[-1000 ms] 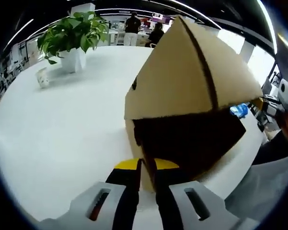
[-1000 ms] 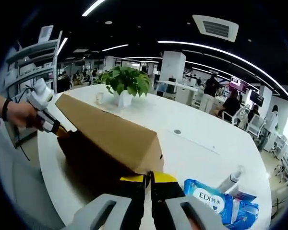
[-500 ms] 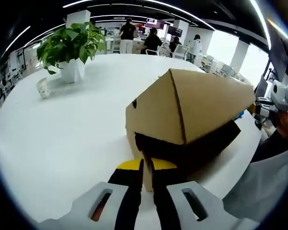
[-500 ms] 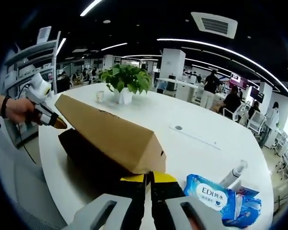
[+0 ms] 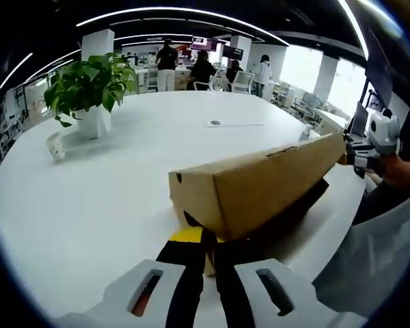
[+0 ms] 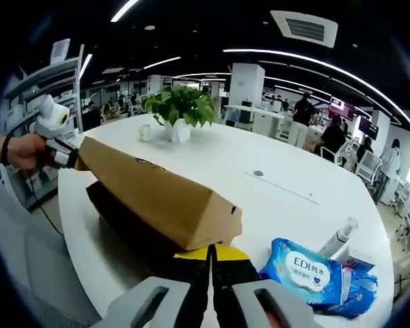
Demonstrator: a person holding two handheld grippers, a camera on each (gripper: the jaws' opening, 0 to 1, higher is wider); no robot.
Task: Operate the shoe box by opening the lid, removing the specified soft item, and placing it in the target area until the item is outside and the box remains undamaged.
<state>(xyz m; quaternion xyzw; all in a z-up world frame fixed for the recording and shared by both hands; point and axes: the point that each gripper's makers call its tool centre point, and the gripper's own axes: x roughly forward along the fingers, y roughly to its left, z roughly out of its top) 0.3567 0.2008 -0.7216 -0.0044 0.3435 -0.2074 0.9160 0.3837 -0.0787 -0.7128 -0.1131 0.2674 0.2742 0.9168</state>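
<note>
The white table (image 5: 89, 198) is spread ahead of both grippers; the cardboard shoe box lid (image 5: 253, 184) is clamped at opposite ends by the left gripper (image 5: 206, 254) and right gripper (image 6: 211, 257); a wet-wipes pack (image 6: 304, 268) lies right of the latter.

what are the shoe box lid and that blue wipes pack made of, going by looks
Shoe box lid: seems plain brown cardboard, matte, with sharp folded edges and a small punched hole at the end. Blue wipes pack: probably soft plastic film, slightly glossy, with wrinkles and printed lettering.
</note>
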